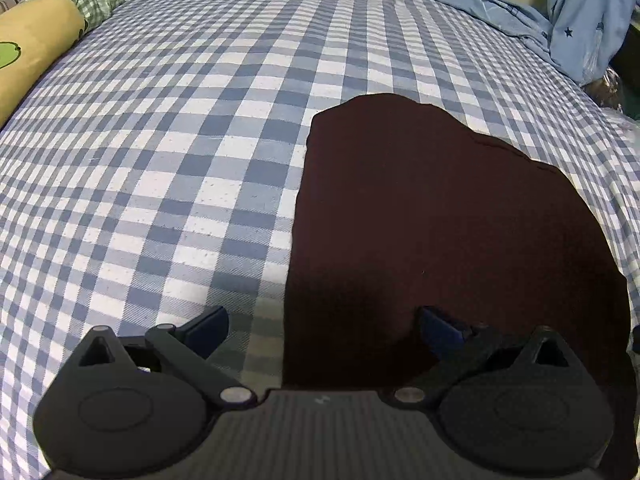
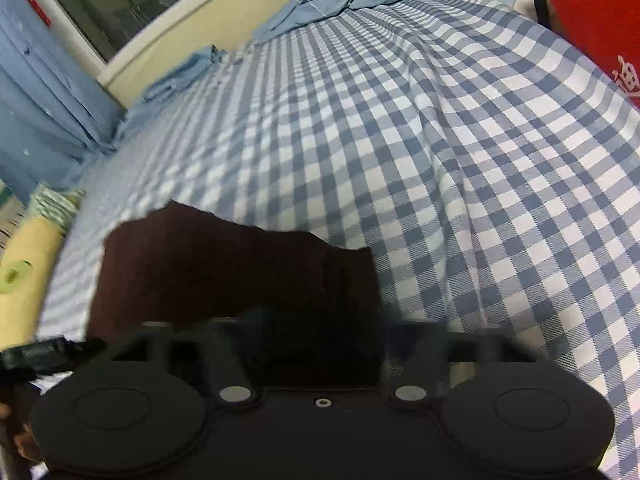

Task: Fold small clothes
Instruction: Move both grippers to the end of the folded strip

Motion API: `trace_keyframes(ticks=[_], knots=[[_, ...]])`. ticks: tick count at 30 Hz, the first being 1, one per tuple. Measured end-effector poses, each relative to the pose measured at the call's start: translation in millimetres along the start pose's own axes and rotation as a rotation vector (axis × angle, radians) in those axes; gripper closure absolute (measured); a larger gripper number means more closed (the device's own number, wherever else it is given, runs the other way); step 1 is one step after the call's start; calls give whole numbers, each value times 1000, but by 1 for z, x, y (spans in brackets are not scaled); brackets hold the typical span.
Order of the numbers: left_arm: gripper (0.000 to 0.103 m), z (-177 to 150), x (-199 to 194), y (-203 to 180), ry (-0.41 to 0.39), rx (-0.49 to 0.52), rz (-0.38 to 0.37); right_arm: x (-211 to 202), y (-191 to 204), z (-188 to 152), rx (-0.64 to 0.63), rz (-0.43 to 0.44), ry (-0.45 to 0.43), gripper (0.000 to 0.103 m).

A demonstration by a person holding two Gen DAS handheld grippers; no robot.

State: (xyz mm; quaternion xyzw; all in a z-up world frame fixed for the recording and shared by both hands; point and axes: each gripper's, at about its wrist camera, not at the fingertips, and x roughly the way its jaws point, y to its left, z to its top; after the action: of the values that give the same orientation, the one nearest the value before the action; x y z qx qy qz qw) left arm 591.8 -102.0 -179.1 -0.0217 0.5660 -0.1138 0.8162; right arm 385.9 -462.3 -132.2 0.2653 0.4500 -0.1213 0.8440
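Both your grippers hang over the dark garment, jaws apart, nothing gripped.

Your left gripper [image 1: 322,326] is spread wide: one finger over the checked bedsheet [image 1: 168,168], the other over the dark maroon garment [image 1: 440,220], which lies flat ahead and to its right. Your right gripper [image 2: 320,332] is blurred, jaws wide; the garment [image 2: 240,272] sits just ahead, between its fingers. Yellow bolster [image 1: 28,52] far left.
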Motion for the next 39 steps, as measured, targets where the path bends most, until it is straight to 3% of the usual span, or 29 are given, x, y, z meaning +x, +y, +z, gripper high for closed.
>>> trace_keyframes(ticks=[4, 10, 12, 18, 23, 30, 39], knots=[[1, -1, -10, 9, -7, 45, -14, 5, 3, 7, -11, 51, 33, 13], [1, -8, -8, 20, 40, 94, -57, 32, 8, -2, 26, 13, 146, 5], [1, -11, -4, 23, 51, 79, -86, 33, 14, -9, 28, 17, 143, 0], [1, -14, 13, 25, 159, 23, -226, 33, 34, -24, -42, -16, 139, 1], [0, -18, 18, 23, 192, 42, -274, 26, 26, -25, -26, -21, 129, 18], [0, -16, 23, 20, 198, 12, -232, 30, 29, -25, -26, -24, 151, 8], [0, -19, 19, 20, 227, -54, -201, 34, 28, -21, -51, -5, 189, 6]])
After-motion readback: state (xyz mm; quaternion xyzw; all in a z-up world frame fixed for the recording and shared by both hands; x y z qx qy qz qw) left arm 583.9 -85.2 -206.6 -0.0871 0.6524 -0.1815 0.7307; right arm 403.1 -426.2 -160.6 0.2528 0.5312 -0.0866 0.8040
